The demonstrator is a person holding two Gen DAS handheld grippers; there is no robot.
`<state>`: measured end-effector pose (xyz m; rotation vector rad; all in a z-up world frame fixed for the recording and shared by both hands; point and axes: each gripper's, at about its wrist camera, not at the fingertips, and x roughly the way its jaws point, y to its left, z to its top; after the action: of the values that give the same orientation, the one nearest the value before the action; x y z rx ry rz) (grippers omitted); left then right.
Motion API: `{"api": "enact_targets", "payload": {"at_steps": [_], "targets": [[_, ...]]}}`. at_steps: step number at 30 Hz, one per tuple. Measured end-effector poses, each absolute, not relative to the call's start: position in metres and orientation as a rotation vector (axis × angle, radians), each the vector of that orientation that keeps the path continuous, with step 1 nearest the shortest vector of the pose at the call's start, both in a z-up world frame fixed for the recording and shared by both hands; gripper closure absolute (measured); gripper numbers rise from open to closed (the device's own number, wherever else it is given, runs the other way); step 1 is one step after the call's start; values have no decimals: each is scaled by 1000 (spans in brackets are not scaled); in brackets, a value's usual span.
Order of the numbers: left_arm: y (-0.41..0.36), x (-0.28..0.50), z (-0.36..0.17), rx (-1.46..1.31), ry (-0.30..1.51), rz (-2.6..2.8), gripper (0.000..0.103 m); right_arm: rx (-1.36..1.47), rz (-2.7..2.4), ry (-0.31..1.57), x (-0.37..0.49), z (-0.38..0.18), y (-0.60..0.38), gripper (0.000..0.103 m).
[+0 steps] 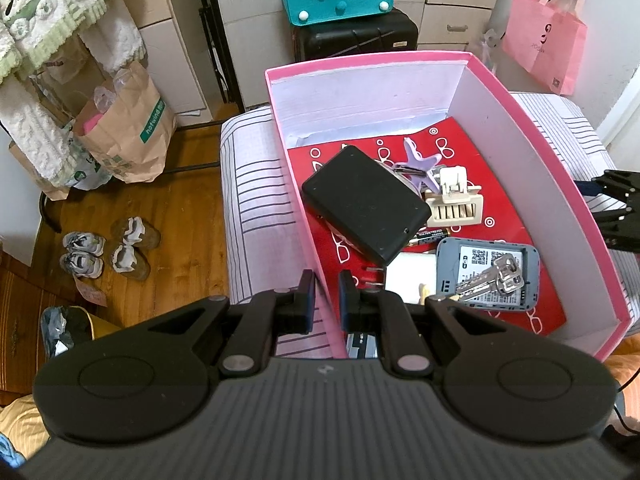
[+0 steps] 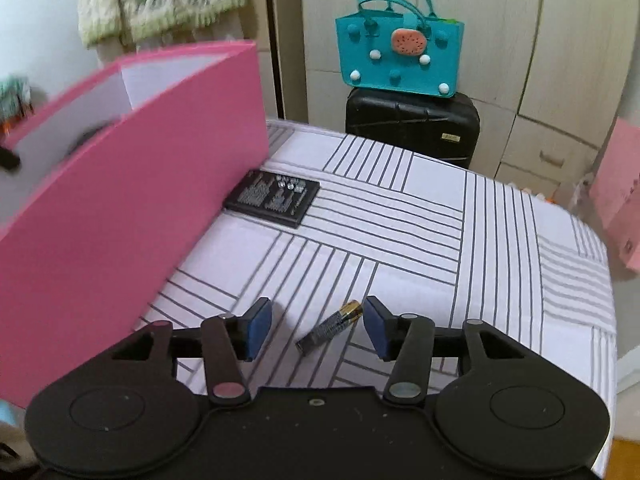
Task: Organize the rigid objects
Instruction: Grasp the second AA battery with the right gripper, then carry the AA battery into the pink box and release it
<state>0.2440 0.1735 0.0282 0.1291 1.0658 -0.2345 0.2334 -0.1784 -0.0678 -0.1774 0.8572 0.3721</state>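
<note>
A pink box [image 1: 536, 148] stands on the striped bed. It holds a black case [image 1: 364, 204], a grey router with keys on it [image 1: 490, 276], a beige clip [image 1: 454, 208], a purple star clip [image 1: 416, 158] and a battery [image 1: 430, 237]. My left gripper [image 1: 326, 300] is shut on the box's near left wall [image 1: 320, 276]. My right gripper [image 2: 318, 328] is open just above the bed, its fingers on either side of an AA battery [image 2: 330, 330]. A flat black battery pack [image 2: 274, 198] lies by the box's pink outer wall [image 2: 132, 216].
A teal felt bag [image 2: 400, 56] sits on a black suitcase [image 2: 412, 126] beyond the bed. A pink bag [image 1: 546, 46] hangs at right. Paper bags [image 1: 128, 136] and shoes [image 1: 108, 248] lie on the wooden floor at left. The bed [image 2: 480, 240] edge runs at right.
</note>
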Motion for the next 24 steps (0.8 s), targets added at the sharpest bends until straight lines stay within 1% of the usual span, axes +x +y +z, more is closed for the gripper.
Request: {"api": "enact_targets", "payload": {"at_steps": [1,2,5,15,16,17,18,20,24], "targets": [[173,244,28,130,1066,-235,92,-195,377,844,233,-67,-177,56],[173,244,28,131,1064,-234,92,-209,381,841,233,-67,-175,57],[175,244,28,128,1057,-234,92,-211,389,847,232,-65,-175,71],[176,244,28,126,1057,-242,92,-152,363,857,230,-66,-184,71],[176,244,28,124,1055,-243,92,-154,370,861,231,-66,-184,84],[176,244,28,122,1054,-242,92,-147,379,866,232,-65,-183,93],[176,244,28,119,1053,-241,92,-140,361,869,232,-63,-183,93],[176,243,27,117,1054,-240,92,-173,305,816,223,-49,-177,92],[175,244,24,120,1061,-236,92,-121,438,653,196,7,-160,92]]}}
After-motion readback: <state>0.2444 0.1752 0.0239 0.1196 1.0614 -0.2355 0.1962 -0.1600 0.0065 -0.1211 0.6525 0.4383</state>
